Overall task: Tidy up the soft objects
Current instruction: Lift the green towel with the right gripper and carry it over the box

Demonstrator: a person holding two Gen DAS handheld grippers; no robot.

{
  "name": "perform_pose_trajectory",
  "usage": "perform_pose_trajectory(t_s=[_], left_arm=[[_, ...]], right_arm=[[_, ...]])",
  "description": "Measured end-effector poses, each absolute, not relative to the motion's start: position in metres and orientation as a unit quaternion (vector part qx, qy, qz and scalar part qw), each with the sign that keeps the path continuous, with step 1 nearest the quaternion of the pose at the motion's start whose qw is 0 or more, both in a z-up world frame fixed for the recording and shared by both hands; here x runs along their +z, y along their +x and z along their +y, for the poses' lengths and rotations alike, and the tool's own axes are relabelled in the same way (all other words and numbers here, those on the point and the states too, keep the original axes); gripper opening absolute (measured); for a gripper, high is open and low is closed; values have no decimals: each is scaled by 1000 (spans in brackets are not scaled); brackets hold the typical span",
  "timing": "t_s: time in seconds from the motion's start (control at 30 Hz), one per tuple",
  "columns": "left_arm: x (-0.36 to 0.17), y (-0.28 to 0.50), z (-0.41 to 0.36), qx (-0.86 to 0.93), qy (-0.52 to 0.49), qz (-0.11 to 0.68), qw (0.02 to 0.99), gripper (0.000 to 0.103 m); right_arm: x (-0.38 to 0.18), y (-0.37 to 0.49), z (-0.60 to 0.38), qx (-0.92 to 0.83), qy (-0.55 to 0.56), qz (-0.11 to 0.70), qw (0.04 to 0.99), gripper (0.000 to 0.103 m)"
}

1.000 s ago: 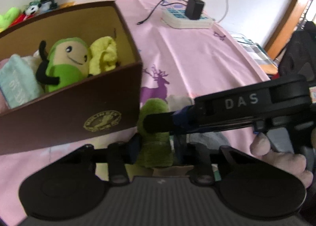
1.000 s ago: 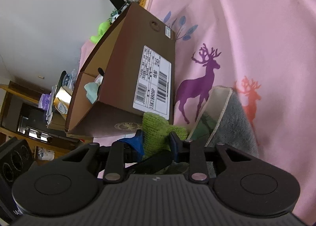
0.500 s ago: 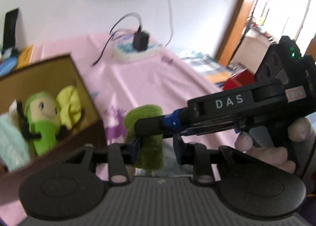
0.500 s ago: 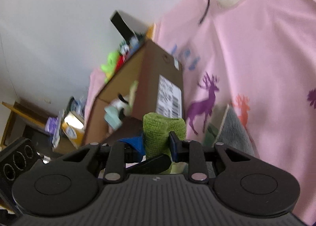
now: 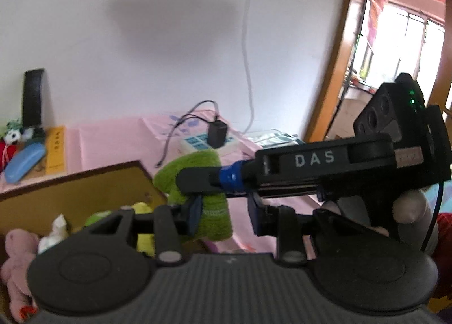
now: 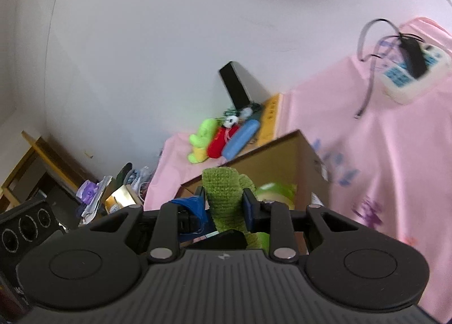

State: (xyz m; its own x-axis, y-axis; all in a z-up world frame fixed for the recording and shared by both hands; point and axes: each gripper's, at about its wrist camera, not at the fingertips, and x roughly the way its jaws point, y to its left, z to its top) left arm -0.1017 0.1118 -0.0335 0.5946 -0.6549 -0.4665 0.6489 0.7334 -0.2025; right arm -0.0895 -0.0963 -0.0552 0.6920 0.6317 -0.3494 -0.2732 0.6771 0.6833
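Both grippers pinch the same green knitted cloth [image 5: 214,211]. From the right wrist view, the right gripper [image 6: 223,202] has its two blue-padded fingers pressed against either side of a rolled end of the cloth [image 6: 223,191], which stands up between them. From the left wrist view, the left gripper [image 5: 223,216] has its jaws wider apart; its left pad presses into the cloth, while the right pad sits a little clear of the fabric, so whether it truly clamps the cloth I cannot tell for certain. The right gripper [image 5: 325,171], marked DAS, crosses this view from the right, its black finger laid across the upper part of the cloth, with a person's hand [image 5: 406,211] wrapped around its handle.

The cloth hangs in the air just beside the near corner of an open brown cardboard box [image 5: 84,182], above the pink deer-print tablecloth [image 6: 395,154]. Inside the box lie a green plush toy [image 6: 274,191], a yellow-green soft piece and a white one; a pink plush [image 5: 17,261] shows at the lower left edge of the left view.

Further back on the tablecloth sit a white power strip [image 5: 203,143] with a black adapter plugged in, and by the wall a blue glasses case [image 6: 240,137], a red plush and a lime-green plush [image 6: 202,137].
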Motion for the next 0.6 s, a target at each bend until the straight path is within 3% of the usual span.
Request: perform_pose_trajectory(t_s=[0.6], left_arm=[[-102, -48, 146, -309, -76, 386, 866, 29]], right_arm=[[-91, -54, -44, 205, 214, 360, 885, 13]])
